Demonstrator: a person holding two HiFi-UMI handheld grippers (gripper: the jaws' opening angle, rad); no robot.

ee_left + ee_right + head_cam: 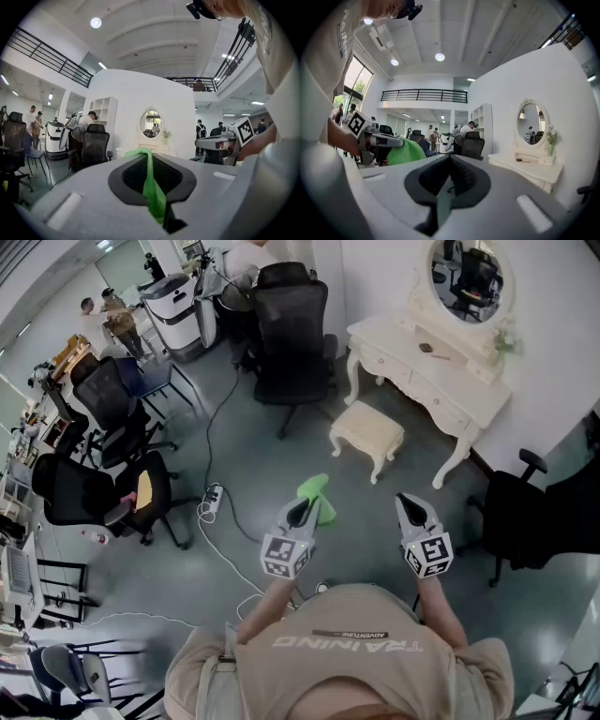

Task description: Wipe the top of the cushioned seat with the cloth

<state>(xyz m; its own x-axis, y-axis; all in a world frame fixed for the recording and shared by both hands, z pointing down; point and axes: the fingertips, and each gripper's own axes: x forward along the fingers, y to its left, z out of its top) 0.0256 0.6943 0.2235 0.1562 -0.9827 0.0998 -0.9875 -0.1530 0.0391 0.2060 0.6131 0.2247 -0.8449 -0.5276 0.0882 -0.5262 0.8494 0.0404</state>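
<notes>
The cushioned seat (367,430), a cream stool with curved legs, stands on the grey floor in front of a white dressing table (427,371). My left gripper (302,509) hangs at waist height, well short of the stool, shut on a green cloth (317,495) that bunches past its tips. In the left gripper view the green cloth (152,185) runs as a strip between the closed jaws of the left gripper (149,158). The right gripper (406,501) is held level beside it, shut and holding nothing. The right gripper view shows the right gripper (450,160) and the green cloth (406,151) to its left.
A black office chair (292,334) stands left of the dressing table, and another black chair (525,512) is at the right wall. More chairs (103,484) crowd the left. A cable and power strip (212,498) lie on the floor. People stand far back at the left (112,320).
</notes>
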